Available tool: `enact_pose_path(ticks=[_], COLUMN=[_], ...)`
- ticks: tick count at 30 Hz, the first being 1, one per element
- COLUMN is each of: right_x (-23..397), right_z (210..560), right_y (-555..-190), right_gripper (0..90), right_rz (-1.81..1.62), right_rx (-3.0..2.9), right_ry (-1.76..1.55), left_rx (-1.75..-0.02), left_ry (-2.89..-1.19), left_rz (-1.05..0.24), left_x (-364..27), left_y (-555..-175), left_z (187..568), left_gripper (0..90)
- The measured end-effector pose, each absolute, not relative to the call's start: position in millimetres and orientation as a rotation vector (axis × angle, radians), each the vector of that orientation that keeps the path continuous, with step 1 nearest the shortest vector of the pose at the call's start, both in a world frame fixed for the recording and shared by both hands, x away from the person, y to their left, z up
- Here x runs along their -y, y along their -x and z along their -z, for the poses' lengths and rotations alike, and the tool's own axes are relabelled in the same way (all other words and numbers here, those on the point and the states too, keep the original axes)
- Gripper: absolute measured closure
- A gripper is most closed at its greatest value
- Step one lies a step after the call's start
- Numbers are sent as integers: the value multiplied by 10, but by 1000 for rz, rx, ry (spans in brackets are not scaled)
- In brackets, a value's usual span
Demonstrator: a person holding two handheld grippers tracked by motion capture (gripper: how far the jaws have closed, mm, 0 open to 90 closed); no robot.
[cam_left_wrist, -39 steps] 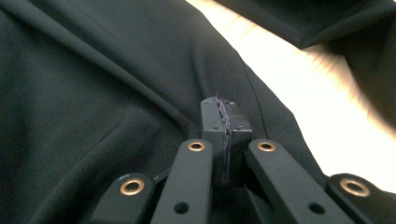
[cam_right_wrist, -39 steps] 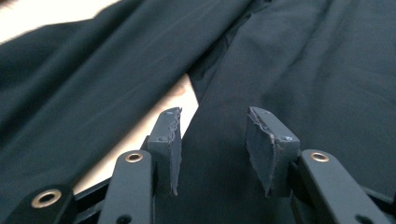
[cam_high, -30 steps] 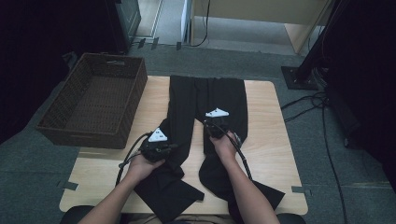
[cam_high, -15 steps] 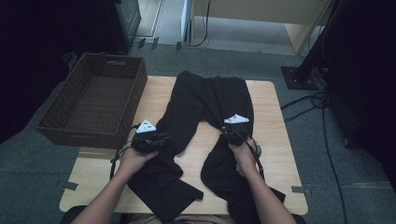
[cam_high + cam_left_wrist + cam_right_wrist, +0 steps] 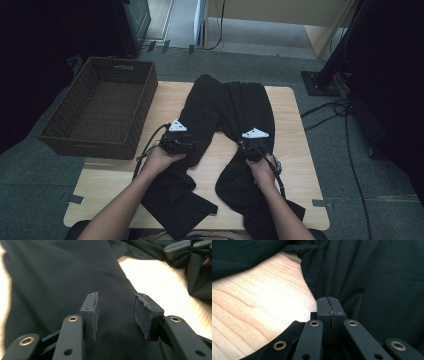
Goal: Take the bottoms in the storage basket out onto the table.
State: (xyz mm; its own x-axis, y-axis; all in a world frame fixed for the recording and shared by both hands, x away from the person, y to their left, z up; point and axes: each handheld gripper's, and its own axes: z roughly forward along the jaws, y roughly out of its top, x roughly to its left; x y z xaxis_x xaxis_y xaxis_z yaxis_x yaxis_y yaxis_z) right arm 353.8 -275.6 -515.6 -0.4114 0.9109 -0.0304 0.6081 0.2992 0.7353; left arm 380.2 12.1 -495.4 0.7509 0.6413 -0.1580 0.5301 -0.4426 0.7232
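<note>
A pair of black trousers (image 5: 227, 107) lies spread on a light wooden table (image 5: 292, 127), waistband at the far edge and legs splayed toward the person — a dark wicker basket (image 5: 100, 112) stands just beside the table's left side. The left gripper (image 5: 116, 313) hovers over the left trouser leg, its jaws just opened and standing apart with nothing pinched (cloth shows beneath the gap). The right gripper (image 5: 328, 305) has its pads pressed together at the right leg's inner edge — whether cloth is caught between them cannot be told.
</note>
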Motion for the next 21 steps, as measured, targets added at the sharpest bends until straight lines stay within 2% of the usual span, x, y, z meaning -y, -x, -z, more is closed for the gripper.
enact_pose_path(ticks=[3,6,8,12,16,21], right_x=[2760,2759,2759,2753,2745,2746], right_z=[5166,5165,5168,5172,5180,5180], right_y=[-3531,-3529,-3527,-3522,-3513,-3514], right_gripper=[898,897,897,897,897,897], right_rz=[-918,-914,-915,-914,-913,-912], right_rx=[-2116,-2117,-2114,-2111,-2105,-2107], right_ry=[-1353,-1349,-1350,-1345,-1339,-1335], left_rx=[-835,-801,-764,-741,-781,-841], left_ry=[-2199,-2248,-2260,-2282,-2240,-2117], left_rz=[-196,-220,-289,-312,-293,-323], left_x=[-21,28,44,43,-60,-317], left_y=[-3750,-3700,-3654,-3649,-3682,-3736], left_z=[5034,5091,5110,5100,5046,4807], left_gripper=[505,522,609,893,900,900])
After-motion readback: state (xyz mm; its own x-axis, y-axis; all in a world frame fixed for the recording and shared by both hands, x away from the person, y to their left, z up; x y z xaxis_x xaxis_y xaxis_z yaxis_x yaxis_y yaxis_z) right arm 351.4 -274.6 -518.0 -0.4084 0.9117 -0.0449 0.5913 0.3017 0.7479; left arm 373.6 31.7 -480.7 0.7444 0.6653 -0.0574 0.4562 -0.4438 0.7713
